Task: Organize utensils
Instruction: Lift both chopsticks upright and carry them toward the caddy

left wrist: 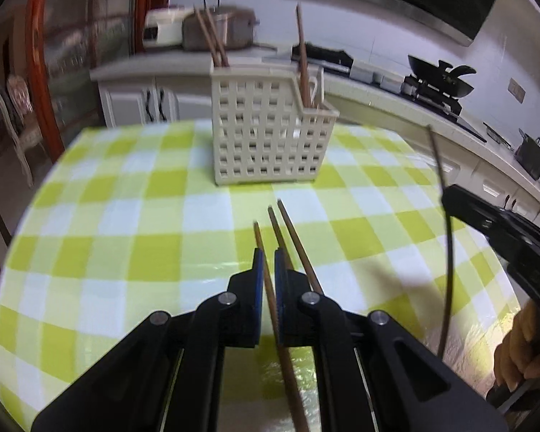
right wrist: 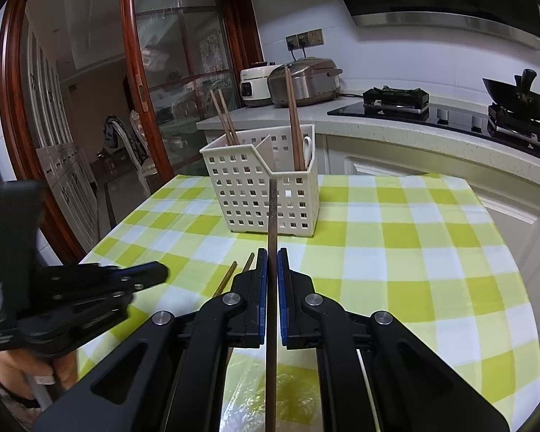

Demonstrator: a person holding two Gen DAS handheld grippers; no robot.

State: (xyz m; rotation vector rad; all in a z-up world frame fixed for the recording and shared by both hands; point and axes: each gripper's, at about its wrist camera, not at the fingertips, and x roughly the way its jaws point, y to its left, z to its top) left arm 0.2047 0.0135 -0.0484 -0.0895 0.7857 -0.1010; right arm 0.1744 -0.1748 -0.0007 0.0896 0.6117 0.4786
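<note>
Left gripper [left wrist: 266, 270] clamped on one chopstick [left wrist: 261, 248]; right gripper [right wrist: 273, 270] likewise on another chopstick [right wrist: 273, 216], near the caddy [right wrist: 262, 194].

The right gripper [right wrist: 271, 255] was clamped on a single dark chopstick [right wrist: 272, 216], which ran straight out between its blue pads [right wrist: 261, 288] toward the white perforated caddy [right wrist: 262, 194]. That caddy stood on the green-and-white checked tablecloth [right wrist: 396, 252], with two chopsticks [right wrist: 225, 118] leaning in its left compartment and one chopstick [right wrist: 293, 122] upright beside a white spoon [right wrist: 307, 151] in its right. Two more chopsticks [right wrist: 234, 275] lay on the cloth just left of the pads. The left gripper [right wrist: 151, 273] hung at the lower left, closed.
</note>
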